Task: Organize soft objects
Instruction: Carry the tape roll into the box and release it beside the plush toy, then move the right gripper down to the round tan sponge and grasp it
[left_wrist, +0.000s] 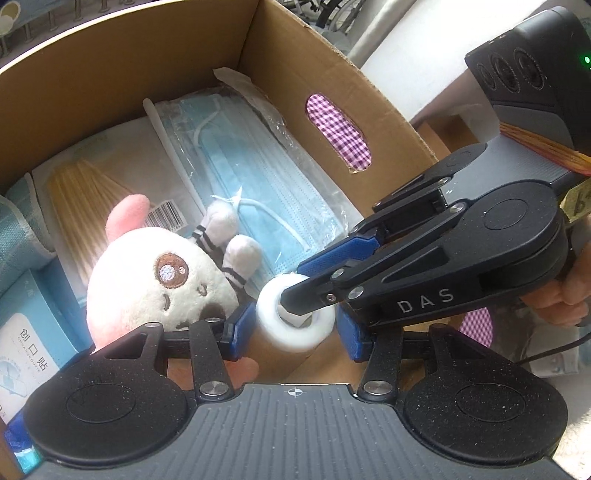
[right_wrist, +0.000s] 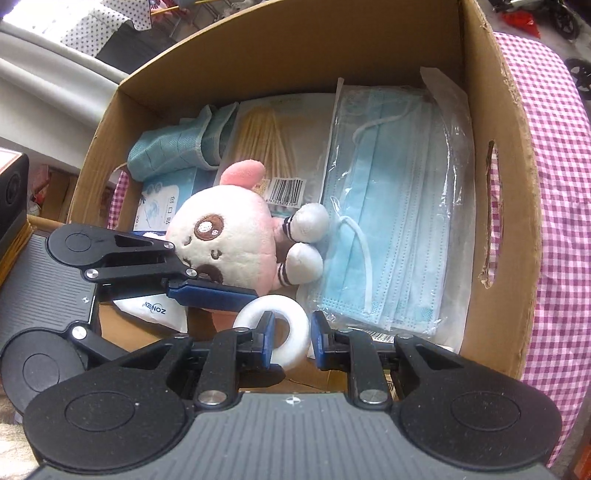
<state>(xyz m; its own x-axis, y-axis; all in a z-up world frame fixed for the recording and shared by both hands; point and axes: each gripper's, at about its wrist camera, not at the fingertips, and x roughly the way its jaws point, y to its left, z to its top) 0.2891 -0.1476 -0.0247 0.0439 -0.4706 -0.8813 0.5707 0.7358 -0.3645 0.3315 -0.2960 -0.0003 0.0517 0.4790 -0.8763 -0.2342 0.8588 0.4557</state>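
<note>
A white gauze roll hangs over the open cardboard box. My right gripper is shut on the roll's ring wall, one finger through its hole. My left gripper brackets the roll with its blue pads beside it, a small gap showing on each side. A white and pink plush toy lies in the box below, also shown in the right wrist view. A pack of blue face masks lies next to it.
The box also holds a pack of cotton swabs, a teal cloth pouch, a plaster box and a white packet. The box stands on a pink checked cloth.
</note>
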